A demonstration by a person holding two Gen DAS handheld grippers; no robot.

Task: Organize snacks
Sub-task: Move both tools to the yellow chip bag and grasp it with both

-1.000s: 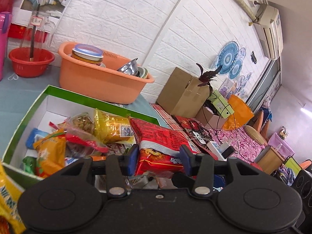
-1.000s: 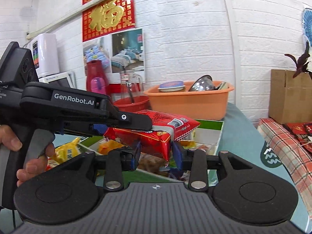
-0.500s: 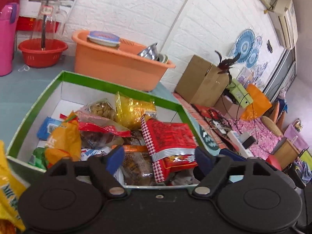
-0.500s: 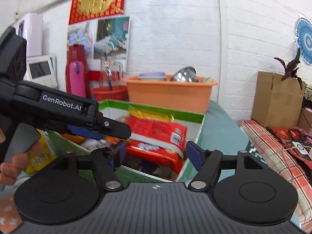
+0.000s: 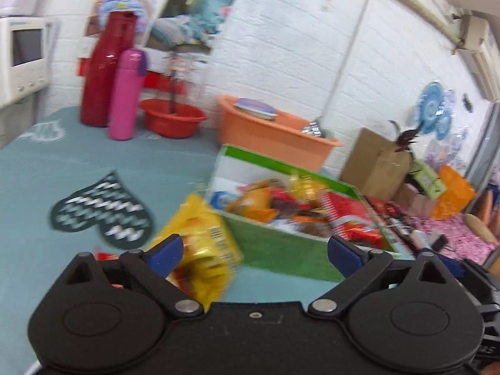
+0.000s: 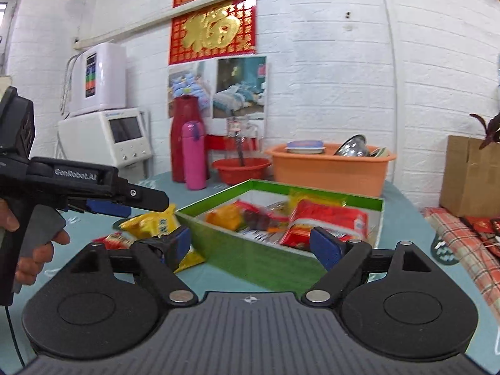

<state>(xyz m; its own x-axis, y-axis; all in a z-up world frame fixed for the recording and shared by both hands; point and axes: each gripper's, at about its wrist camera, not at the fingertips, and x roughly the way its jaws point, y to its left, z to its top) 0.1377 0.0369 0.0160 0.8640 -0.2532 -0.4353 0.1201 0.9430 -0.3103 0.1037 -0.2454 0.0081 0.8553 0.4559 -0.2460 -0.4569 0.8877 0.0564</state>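
Snacks lie mostly inside the green box (image 6: 268,257), a shallow open carton standing on the teal-covered bench (image 5: 47,168), and that gathering looks like the point of the job: loose packets go into one container. A red packet (image 6: 328,218) rests on top of the pile at the box's right end, propped on the bags beneath it and touching neither tool. Both sets of tongs stand wide open and empty. The right tongs (image 6: 250,243) point over the near wall of the box, blue pads well apart with nothing pressed between them. The left tongs (image 5: 253,251) are equally spread; in the left wrist view a yellow packet (image 5: 200,243) shows between and beyond the pads, but it lies on the bench just outside the box's near left corner, not in a grip. A smaller red packet (image 6: 114,240) sits beside it, also outside the box. These two strays are probably why the left tool is angled toward that side: my guess is the yellow packet is the next pick. The left view is blurred, so finer detail of the wrappers cannot be read. An orange basin (image 6: 331,168) and a pink flask (image 6: 193,156) stand farther back by the wall, apart from the sorting.
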